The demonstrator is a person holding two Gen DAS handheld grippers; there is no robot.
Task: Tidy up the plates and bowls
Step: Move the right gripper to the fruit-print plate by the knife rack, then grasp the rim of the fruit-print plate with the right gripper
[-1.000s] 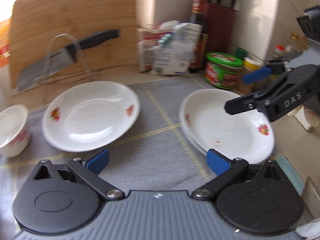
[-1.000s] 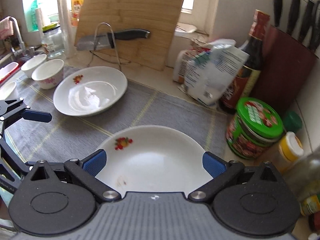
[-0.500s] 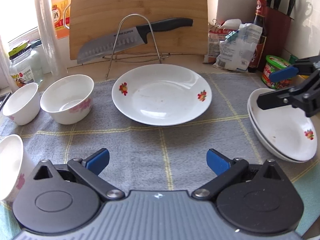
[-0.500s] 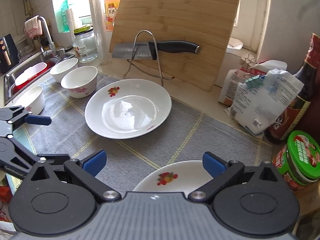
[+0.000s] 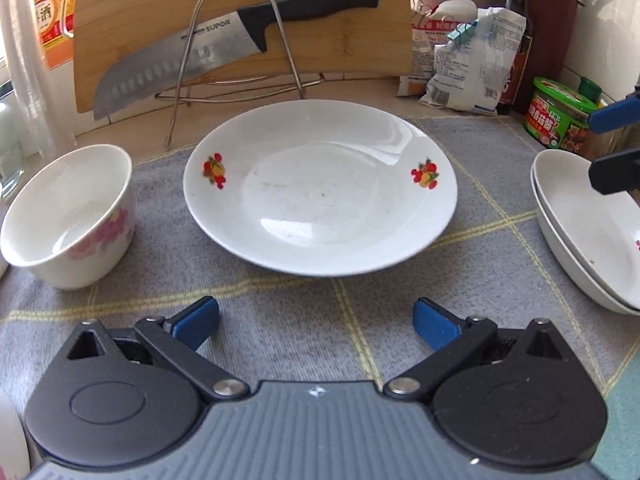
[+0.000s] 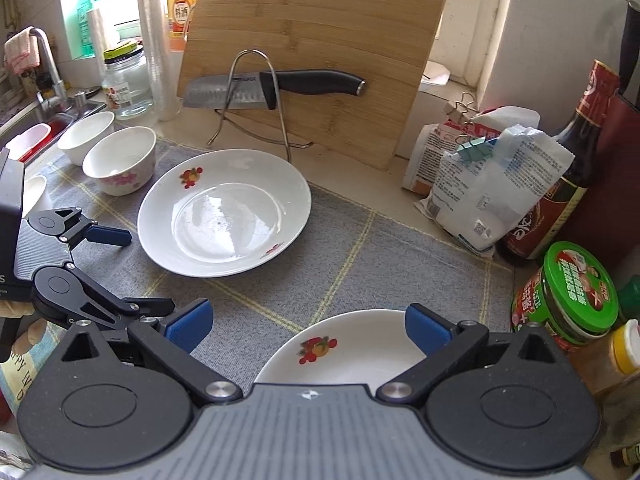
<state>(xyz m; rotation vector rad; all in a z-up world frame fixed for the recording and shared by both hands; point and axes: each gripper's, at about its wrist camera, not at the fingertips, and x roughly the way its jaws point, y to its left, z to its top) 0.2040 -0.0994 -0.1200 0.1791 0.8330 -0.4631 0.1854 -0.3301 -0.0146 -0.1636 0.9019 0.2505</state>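
A single white plate [image 5: 320, 188] with fruit prints lies on the grey mat [image 5: 280, 304], straight ahead of my open left gripper [image 5: 316, 322], which holds nothing. The same plate [image 6: 224, 210] shows mid-left in the right wrist view. Two stacked plates [image 5: 588, 232] sit at the right; my open, empty right gripper [image 6: 306, 326] hovers over their near rim [image 6: 344, 344]. A white bowl [image 5: 68, 216] with pink flowers stands left of the single plate. It [image 6: 120, 160] has a second bowl [image 6: 86, 136] behind it. The left gripper [image 6: 120, 272] appears at the left of the right wrist view.
A cutting board [image 6: 316, 52] leans at the back with a knife [image 6: 272, 88] on a wire stand. Bags [image 6: 492, 176], a sauce bottle [image 6: 568, 168] and a green-lidded jar [image 6: 572, 296] crowd the right. A glass jar [image 6: 128, 84] and sink [image 6: 24, 136] lie left.
The left gripper has swung left and moved closer to the single plate, which now fills its view. The right gripper drew back from the stacked plates. Both stay open.
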